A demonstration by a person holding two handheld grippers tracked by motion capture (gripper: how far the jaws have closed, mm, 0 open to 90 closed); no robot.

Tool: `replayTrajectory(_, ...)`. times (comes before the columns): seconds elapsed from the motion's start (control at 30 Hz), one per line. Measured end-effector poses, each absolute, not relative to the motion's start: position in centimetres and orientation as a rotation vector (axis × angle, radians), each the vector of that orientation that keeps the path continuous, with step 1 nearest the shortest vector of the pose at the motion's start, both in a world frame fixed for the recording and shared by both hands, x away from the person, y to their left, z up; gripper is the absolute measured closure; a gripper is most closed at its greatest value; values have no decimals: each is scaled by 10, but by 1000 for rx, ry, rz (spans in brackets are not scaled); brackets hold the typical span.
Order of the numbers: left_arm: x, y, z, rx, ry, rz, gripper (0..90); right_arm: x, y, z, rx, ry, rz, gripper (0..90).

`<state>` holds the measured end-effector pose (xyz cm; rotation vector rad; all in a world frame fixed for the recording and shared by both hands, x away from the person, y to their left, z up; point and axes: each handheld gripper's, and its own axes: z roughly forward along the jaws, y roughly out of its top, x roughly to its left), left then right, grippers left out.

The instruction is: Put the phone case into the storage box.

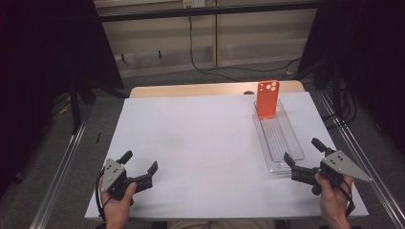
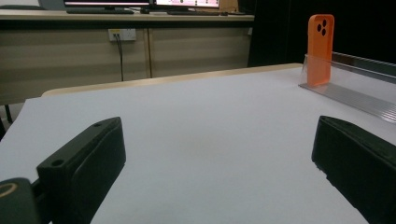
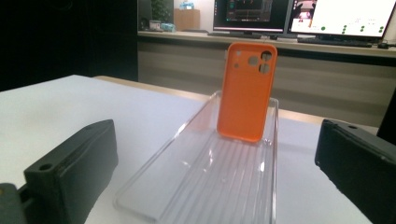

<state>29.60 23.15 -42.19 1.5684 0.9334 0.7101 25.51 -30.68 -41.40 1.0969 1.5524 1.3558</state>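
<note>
Nearest, at the lower left of the high view, left gripper [image 1: 142, 169] held low over the white sheet [image 1: 200, 143], jaws spread wide with nothing between them; in its own view only bare sheet between the two black jaws, with the orange case small at the upper right. At the lower right of the high view, right gripper [image 1: 304, 155] likewise spread and empty, tips just beside the near end of the clear tray [image 1: 297, 153], pointing up along it. Farther on, toward the upper right of that view, orange phone case [image 1: 267, 98] standing upright at the far end of the tray, leaning against its far wall, camera cut-outs at the top. In the right gripper view, case [image 3: 246, 93] centred in the upper middle of the frame, tray [image 3: 154, 186] running from the bottom edge up to it. Likely step: reaching with the right for the case. To do it well: travel along the tray's length above its rim, keep the jaws wide until both flank the case's narrow edges, close on the lower half rather than near the cut-outs, where the shell looks thin and apt to flex. Lift straight up before any sideways move, lest the light tray drag along. Left better kept ready to steady the tray's near end if it shifts.
</note>
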Motion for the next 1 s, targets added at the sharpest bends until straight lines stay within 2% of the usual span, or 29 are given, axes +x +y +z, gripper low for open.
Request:
replayTrajectory(0.5,295,233,-424,1582,940,713,28,232,-309,-426,1107,1547,1285,0)
replayTrajectory(1.0,297,231,-425,1590,939,687,28,239,-310,-429,1145,1510,1280,0)
